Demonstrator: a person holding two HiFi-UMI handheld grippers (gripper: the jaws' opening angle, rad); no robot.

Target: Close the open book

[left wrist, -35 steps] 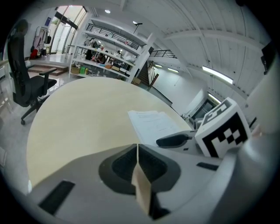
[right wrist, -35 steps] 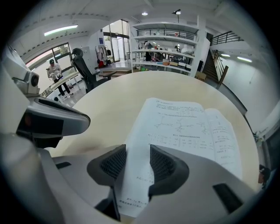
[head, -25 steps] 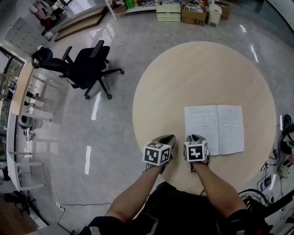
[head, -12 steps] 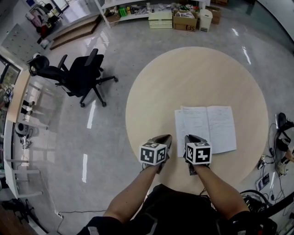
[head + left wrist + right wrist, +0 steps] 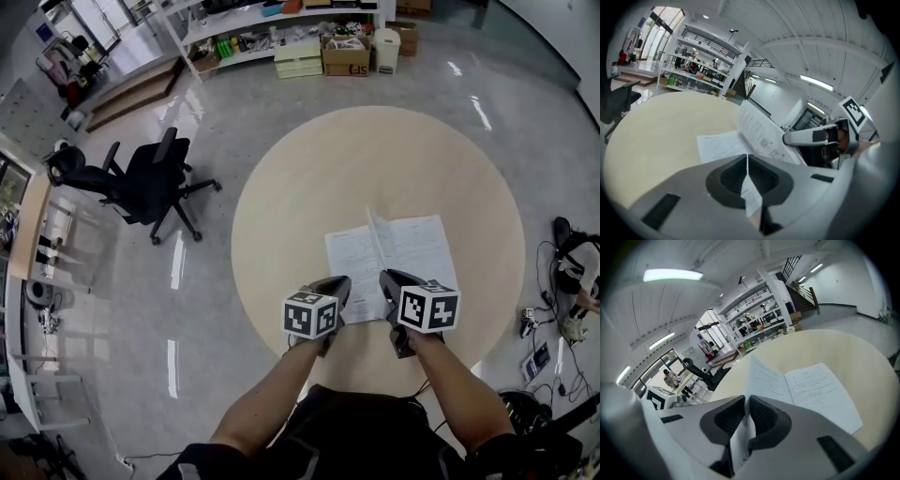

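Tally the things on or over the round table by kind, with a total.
open book: 1
grippers: 2, left gripper and right gripper, whose jaws have just been closing on a page
total: 3

Book (image 5: 412,248): one leaf (image 5: 376,232) no longer lies flat; it stands up along the spine. The right gripper (image 5: 391,278) is higher and rolled. Its jaws have just been closing and pinch the leaf. The left gripper (image 5: 335,283), formerly beside the book, now overlaps its near left corner.
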